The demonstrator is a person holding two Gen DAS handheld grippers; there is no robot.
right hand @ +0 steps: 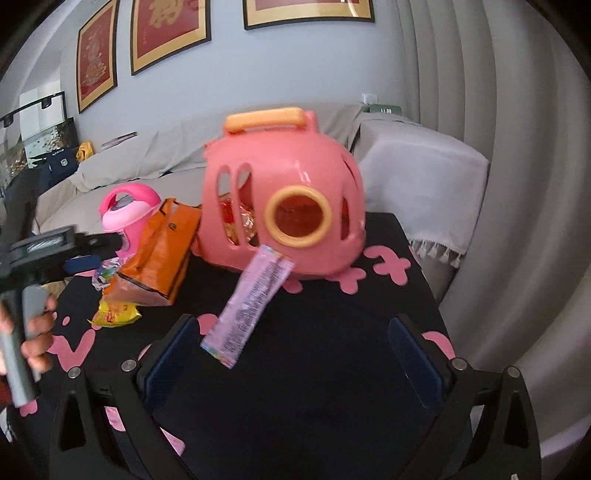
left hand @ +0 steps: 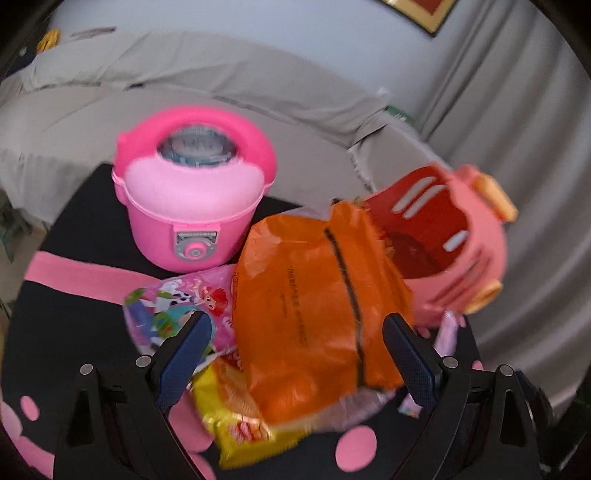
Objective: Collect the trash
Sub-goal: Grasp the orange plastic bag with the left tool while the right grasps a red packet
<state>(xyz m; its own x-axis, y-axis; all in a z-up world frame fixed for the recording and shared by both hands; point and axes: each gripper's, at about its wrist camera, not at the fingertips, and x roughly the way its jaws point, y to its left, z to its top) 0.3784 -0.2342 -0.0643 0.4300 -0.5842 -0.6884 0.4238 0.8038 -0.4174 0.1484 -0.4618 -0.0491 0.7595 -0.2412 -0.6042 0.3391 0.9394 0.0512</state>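
black hand-held gripper [left hand: 295,354], blue textured pads [left hand: 410,363], silver screws

Setting: a home, a living room. Evidence: long sofa [right hand: 155,166] under a loose grey cover, running along the wall; fringed throw [right hand: 424,177] over its armrest; three red pictures in gold frames [right hand: 170,33] on a pale wall; full-length grey curtains [right hand: 498,110] to one side; wall socket [right hand: 369,98] above the sofa back. Foreground: low black table [right hand: 314,369] with pink cut-out shapes, carrying a child's pink toy cooker [left hand: 192,195], a pink toy carrier [right hand: 284,199] and snack wrappers [left hand: 317,291]. Far corner: possibly a fish tank [right hand: 40,144], too blurred to confirm.
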